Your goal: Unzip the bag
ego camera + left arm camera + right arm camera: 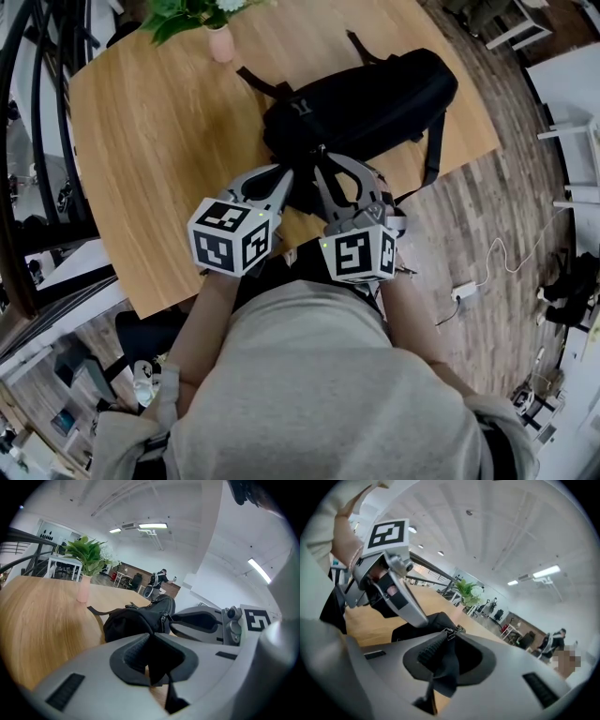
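Note:
A black bag (375, 98) lies across the wooden table (141, 141), one end toward me. Both grippers meet at that near end, side by side. My left gripper (287, 183) is shut on a fold of the bag's black fabric (157, 660), which fills the gap between its jaws. Just to its right, my right gripper (324, 180) has its jaws closed round a black zipper pull strip (446, 667). The metal zipper slider (452, 631) shows right at its fingertips. Bag straps trail off the far and right sides.
A plant in a pink vase (220, 37) stands at the table's far edge. The table's near edge runs just under the grippers. Black railings (37, 141) stand at the left. A white cable and plug block (464, 291) lie on the plank floor to the right.

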`<state>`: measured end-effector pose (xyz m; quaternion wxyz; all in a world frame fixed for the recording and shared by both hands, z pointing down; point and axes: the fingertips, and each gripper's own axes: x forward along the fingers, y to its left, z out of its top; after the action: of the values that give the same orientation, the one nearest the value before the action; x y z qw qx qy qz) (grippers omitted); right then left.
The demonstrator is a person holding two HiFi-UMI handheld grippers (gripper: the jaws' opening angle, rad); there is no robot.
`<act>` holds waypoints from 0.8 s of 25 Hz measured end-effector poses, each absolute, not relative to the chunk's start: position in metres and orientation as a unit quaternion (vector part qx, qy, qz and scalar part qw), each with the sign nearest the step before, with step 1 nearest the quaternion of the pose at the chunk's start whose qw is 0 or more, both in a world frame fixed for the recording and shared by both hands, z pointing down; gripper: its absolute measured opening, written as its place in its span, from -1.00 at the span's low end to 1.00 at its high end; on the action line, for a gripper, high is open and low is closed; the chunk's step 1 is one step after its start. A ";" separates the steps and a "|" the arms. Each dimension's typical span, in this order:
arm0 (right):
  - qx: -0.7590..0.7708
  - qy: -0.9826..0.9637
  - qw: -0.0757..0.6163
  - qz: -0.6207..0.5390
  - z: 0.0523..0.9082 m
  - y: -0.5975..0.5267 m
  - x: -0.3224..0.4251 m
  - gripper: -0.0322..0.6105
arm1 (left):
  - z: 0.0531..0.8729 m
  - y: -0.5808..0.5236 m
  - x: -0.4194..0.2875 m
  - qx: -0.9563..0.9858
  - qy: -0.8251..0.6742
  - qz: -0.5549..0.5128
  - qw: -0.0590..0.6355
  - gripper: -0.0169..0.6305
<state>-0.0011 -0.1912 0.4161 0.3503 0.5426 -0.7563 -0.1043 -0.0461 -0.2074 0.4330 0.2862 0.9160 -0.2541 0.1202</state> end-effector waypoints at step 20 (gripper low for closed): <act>0.574 -0.785 0.160 0.171 0.420 -0.204 0.015 -0.87 | 0.432 -0.212 -0.048 0.919 -0.242 0.113 0.290 -0.82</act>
<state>0.0147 -0.2036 0.4197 0.1600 0.5737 -0.7848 0.1712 -0.0484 -0.2118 0.4318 0.2904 0.9189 -0.2418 0.1131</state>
